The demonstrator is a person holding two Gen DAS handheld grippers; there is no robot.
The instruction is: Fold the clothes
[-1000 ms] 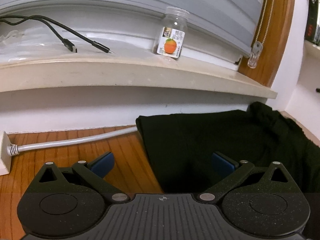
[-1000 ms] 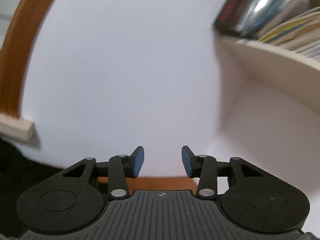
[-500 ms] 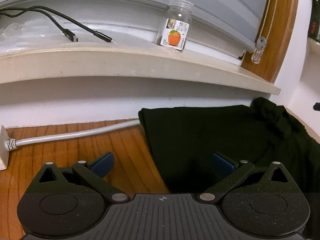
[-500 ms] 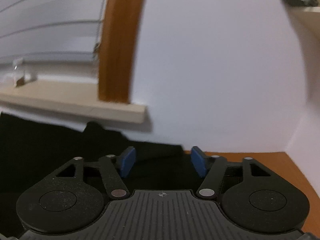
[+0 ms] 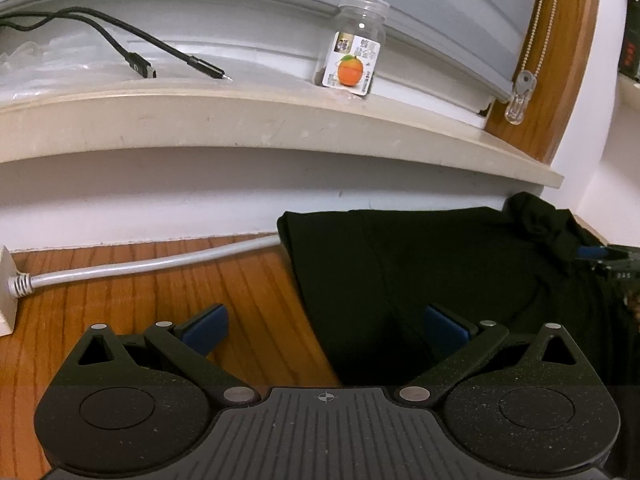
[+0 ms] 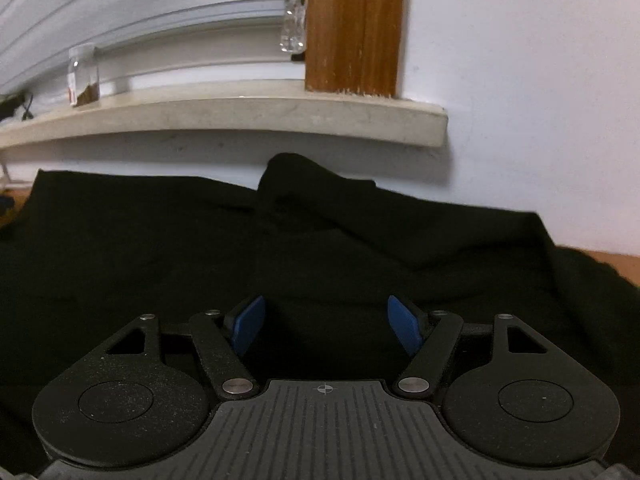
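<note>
1. Black garment [image 5: 460, 272] lies spread on a wooden table [image 5: 140, 300] below a windowsill.
2. Left gripper [image 5: 326, 326] gapes wide, empty; right gripper [image 6: 326, 326], just widened, hovers empty over the cloth.
3. Clear jar [image 5: 356, 46] on the sill bears an orange-fruit label, writing unreadable.

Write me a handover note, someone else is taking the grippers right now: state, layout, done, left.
Left gripper: open, empty, over the near left edge of the black garment.
Right gripper: open, empty, its jaws have just been opening; it is low over the garment's middle.
Garment: spread on the wooden table below the windowsill, with a bunched lump at the back.
Done: no fold visible.
Left: all folding.
</note>
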